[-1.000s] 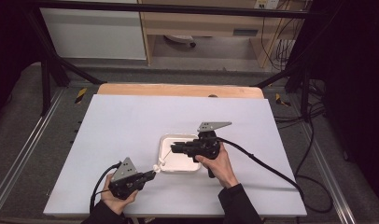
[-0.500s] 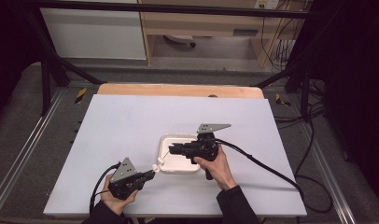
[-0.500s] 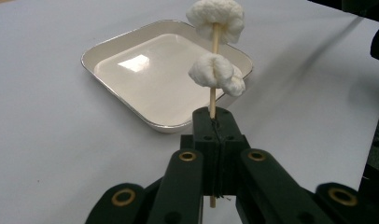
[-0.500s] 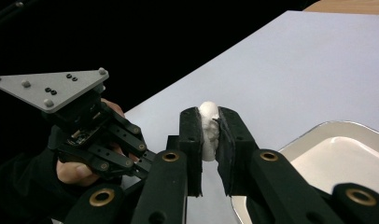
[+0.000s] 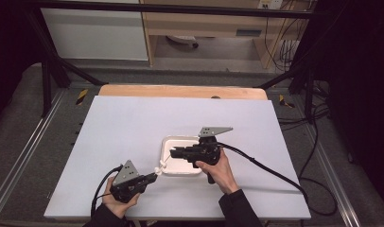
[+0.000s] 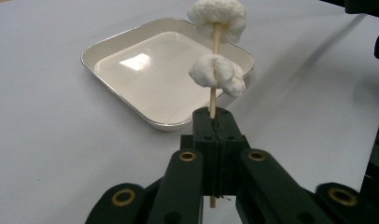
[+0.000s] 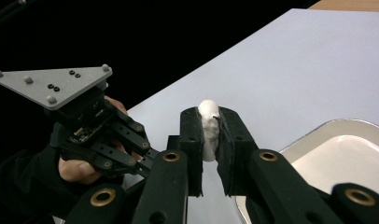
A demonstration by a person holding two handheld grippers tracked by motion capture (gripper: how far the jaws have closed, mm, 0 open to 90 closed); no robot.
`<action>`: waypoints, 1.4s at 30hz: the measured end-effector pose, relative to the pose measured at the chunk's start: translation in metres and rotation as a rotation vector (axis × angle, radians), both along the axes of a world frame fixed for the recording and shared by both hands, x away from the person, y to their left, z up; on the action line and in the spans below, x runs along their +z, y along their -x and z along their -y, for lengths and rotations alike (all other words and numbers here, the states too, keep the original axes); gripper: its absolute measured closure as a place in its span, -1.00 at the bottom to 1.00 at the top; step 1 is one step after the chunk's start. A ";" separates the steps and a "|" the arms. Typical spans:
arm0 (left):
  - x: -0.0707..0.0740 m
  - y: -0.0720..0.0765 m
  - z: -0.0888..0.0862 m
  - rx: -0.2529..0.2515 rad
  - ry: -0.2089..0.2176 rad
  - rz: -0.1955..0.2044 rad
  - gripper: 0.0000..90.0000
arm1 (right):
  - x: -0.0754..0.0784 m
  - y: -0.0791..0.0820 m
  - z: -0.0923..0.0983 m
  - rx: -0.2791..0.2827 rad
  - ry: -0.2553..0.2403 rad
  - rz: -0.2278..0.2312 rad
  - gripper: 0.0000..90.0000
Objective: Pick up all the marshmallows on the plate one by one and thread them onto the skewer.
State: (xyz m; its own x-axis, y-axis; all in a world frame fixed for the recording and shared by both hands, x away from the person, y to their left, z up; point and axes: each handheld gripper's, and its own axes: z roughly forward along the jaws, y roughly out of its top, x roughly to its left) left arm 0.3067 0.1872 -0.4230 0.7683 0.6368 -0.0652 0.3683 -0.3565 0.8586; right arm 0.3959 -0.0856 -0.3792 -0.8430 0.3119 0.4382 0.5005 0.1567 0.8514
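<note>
Beside the tray, the left tool grips a skewer bearing two marshmallows, while the right tool pinches a third marshmallow not yet threaded.

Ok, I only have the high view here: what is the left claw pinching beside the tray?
Observer: The left claw is shut on a thin wooden skewer.
Operator: Anything on it?
Observer: Two white puffs, threaded one above the other.
Operator: And the right claw?
Observer: The right claw is shut on another puff.
Operator: Anything left in the tray?
Observer: No, the tray is bare.
</note>
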 end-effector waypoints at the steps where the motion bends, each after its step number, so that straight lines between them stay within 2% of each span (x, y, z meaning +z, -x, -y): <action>1: 0.000 0.000 0.000 -0.002 -0.004 0.001 0.98 | 0.000 0.000 0.000 0.000 0.001 -0.002 0.82; 24: 0.001 0.001 0.003 -0.010 -0.010 0.007 0.99 | -0.005 0.002 -0.003 0.007 0.007 -0.005 0.82; 36: 0.002 0.001 0.005 -0.014 -0.006 0.009 0.99 | -0.006 0.002 -0.003 0.013 0.003 -0.022 0.82; 39: 0.001 0.001 0.006 -0.017 -0.003 0.012 0.99 | -0.008 0.002 -0.004 0.018 0.013 -0.022 0.82; 41: 0.005 0.001 0.006 -0.016 0.015 0.020 0.99 | -0.010 0.003 -0.005 0.034 0.022 -0.033 0.81; 42: 0.006 0.001 0.007 -0.014 -0.003 0.028 0.99 | -0.012 0.004 -0.007 0.049 0.026 -0.044 0.81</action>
State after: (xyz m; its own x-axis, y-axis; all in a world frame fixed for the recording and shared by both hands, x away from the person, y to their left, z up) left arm 0.3054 0.1798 -0.4172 0.7783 0.6265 -0.0416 0.3394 -0.3641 0.8673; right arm 0.3920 -0.0785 -0.3917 -0.8379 0.2821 0.4673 0.5282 0.2034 0.8244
